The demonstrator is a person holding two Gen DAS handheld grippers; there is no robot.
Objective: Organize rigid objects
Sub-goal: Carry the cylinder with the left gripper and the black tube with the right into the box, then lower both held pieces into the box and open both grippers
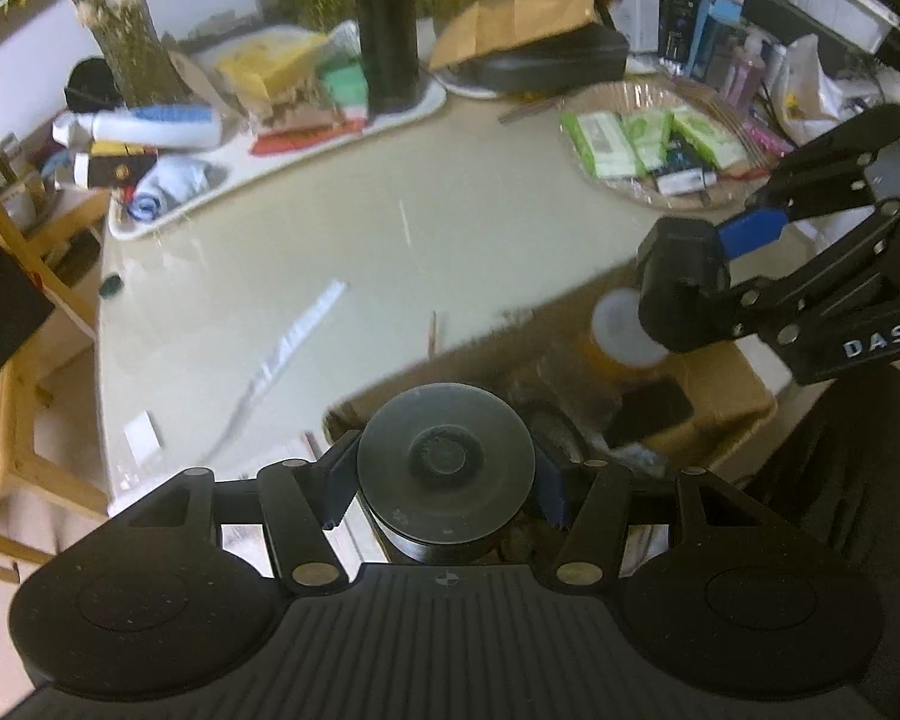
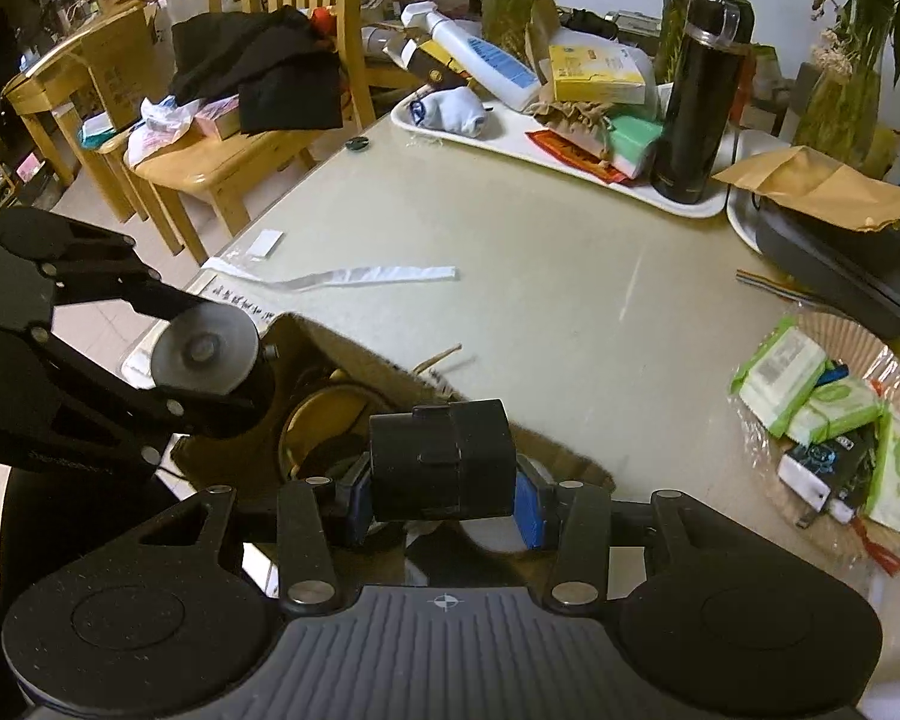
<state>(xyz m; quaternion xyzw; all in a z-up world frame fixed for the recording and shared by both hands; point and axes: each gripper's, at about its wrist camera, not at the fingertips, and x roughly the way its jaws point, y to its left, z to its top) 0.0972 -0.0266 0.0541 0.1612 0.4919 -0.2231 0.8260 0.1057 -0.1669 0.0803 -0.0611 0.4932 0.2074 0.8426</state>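
Both hands are busy right now. The left hand-held gripper (image 1: 447,495) is squeezing a round dark jar with a knob lid (image 1: 445,467), one blue pad on each side. The right hand-held gripper (image 2: 444,495) is squeezing a small black box with a clasp (image 2: 441,459) the same way. Both things are up in the air, just over an open cardboard box (image 2: 342,348) that sits at the near edge of the worktop (image 2: 540,252).

Inside the cardboard box I can see a round yellow-rimmed thing (image 2: 318,414), and in the left view an orange bottle with a white cap (image 1: 621,330) and something flat and black. It looks pretty full already.

Here is what could go wrong, I think. The two grippers are close together, so they could bump if both go down at once. The jar is round and smooth, so it could slip or tip if the pads loosen too soon. If the black box is dropped from up high, it could land on the bottle and knock it over. The cardboard box is right at the worktop's edge, so a hard push could shove it off.
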